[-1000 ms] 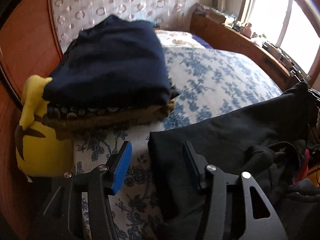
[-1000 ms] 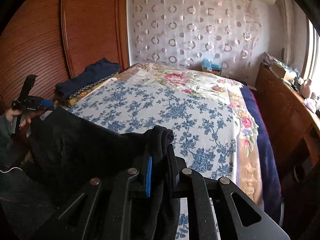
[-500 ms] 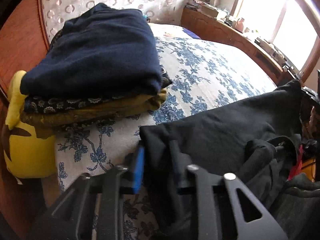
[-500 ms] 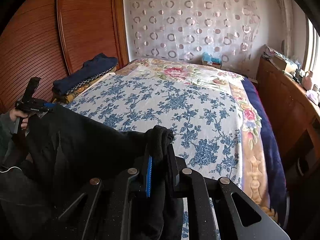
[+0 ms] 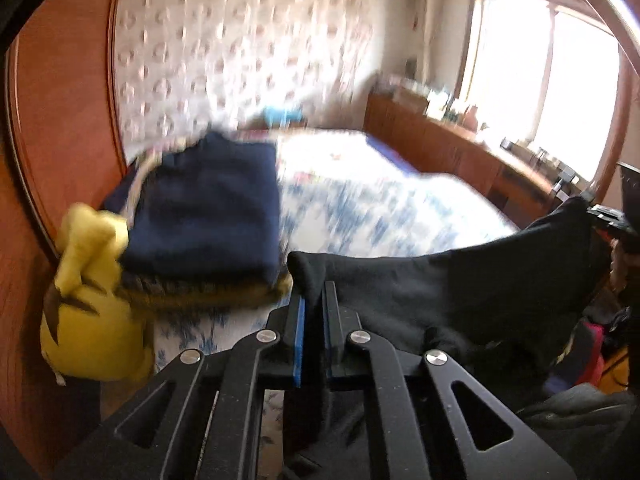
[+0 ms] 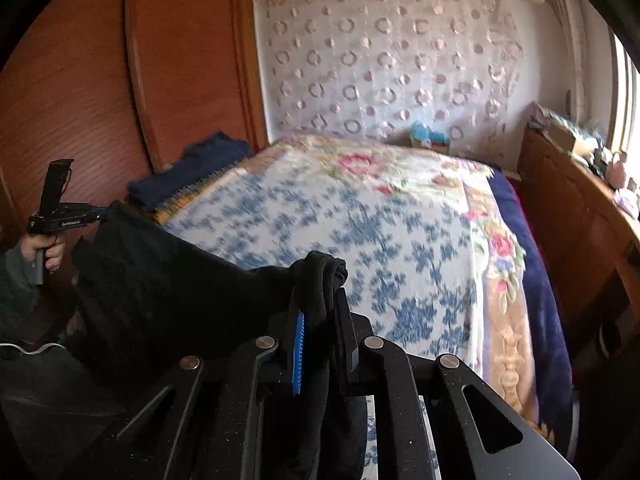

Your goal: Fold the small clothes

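**A:** The left gripper, its jaws wide apart over the bedspread a second ago, is now clamped tight on one corner of the black garment. The cloth bunches over the tips of the two fingers. The view has also tipped up: the patterned curtain and the window fill far more of the picture than before, and everything behind the gripper is smeared with blur.

**B:** And the right gripper?

**A:** Little changed. It holds the opposite corner of the black garment pinched between narrow jaws, a thick fold of fabric pushed up above the blue pad, just as it did a second ago. The garment hangs stretched between the two grippers at the near edge of the bed, above the blue-flowered bedspread.

**B:** What does each camera catch that the other misses?

**A:** The right wrist view shows the left gripper from outside, at the far left, with the person's hand around its handle and the garment's edge running up to it. It also takes in the whole bed, the pink-flowered blanket and the wooden wardrobe. The left wrist view alone shows the yellow plush toy wedged beside the stack of folded clothes, navy on top, and the bright window over the wooden sideboard. At its right edge only a sliver of the right gripper appears.
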A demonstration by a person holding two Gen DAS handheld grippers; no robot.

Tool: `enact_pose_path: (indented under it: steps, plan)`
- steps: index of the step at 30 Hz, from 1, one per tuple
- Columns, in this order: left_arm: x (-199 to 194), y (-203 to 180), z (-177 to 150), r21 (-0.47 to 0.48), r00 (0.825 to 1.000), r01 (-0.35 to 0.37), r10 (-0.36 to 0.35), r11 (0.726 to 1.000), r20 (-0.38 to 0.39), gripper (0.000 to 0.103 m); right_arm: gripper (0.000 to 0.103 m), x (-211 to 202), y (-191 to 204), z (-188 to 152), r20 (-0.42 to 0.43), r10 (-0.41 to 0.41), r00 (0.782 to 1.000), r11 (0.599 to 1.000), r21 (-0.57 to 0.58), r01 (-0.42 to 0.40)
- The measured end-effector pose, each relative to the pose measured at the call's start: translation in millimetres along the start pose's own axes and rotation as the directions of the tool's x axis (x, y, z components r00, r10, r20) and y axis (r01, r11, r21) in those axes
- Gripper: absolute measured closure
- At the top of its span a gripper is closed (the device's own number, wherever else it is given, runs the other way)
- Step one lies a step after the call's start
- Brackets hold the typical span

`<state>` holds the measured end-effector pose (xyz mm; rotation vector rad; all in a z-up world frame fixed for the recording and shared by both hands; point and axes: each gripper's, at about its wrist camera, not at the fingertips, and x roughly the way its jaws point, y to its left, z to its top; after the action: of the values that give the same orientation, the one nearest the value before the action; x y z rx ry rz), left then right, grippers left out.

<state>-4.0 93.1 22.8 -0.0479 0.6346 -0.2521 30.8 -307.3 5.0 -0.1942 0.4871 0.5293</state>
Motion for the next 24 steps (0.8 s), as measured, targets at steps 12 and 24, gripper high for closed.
enact_pose_path:
  steps: [12,24]
  plan:
    - [-137.0,-26.0,79.5,0.035,0.920,0.025,-0.037,0.999,0.390,0.096,0.091,-163.9,40.5,79.1,0.313,0.014,0.950,0.991,-0.134,0.029]
    - [-212.9,-42.6,128.1,0.128,0.820,-0.049,-0.033,0.991,0.571,0.096,0.091,-251.7,64.5,132.6,0.446,-0.145,0.883,0.939,-0.220,0.265]
